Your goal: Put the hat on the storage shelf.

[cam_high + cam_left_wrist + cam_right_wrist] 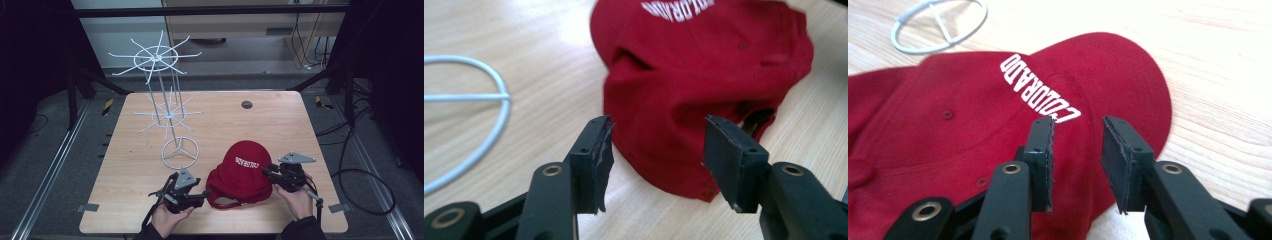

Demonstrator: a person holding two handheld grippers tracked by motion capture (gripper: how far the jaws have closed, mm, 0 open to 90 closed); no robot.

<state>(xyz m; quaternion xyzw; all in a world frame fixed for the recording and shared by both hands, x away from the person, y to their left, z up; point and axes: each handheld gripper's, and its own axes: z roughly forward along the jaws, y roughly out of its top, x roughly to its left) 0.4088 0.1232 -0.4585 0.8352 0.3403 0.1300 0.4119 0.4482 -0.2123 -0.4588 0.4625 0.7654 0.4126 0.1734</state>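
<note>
Red cotton baseball cap with white lettering (243, 172) lies flat on the light wooden tabletop (280, 125), near the front edge, right of centre, between the two hands. Left claw (204, 193) sits just beside the cap's left side, low over the wood; in the left gripper view the left claw (654, 162) stands wide open, jaws well apart, with the cap's rear edge and strap opening ahead of the gap; the pads do not press on the fabric, nothing held. Right claw (266, 171) is at the cap's right side, over the crown. In the right gripper view the right claw (1077, 162) is partly open, a moderate gap between the jaws, cap crown and white lettering directly beyond and beneath them; no fabric is pinched between the pads. White wire two-tier hat stand with a ring base (170, 112) stands upright on the tabletop behind the cap, to its left, well apart from both claws; the ring base (469, 115) shows near the left claw.
</note>
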